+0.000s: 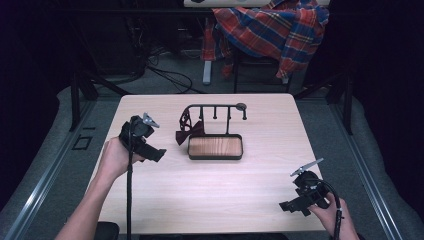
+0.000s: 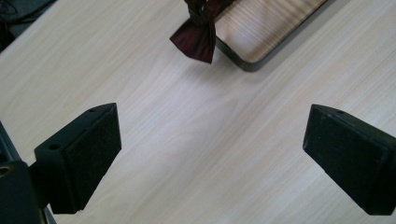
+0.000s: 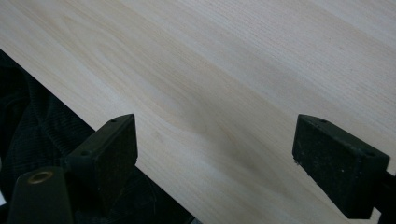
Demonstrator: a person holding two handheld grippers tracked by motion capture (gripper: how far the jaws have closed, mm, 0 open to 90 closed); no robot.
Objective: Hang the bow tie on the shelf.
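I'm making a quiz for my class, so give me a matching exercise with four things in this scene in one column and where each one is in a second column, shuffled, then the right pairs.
Things:
1. dark red bow tie
2. plaid shirt
3. left hand-held gripper
4. right hand-held gripper

Places:
A. near the table's front right corner
B. draped over furniture beyond the table
C. hanging from the left end of the black stand
D. over the table's left side, beside the stand's wooden base

Pairs: 1-C, 2-B, 3-D, 4-A
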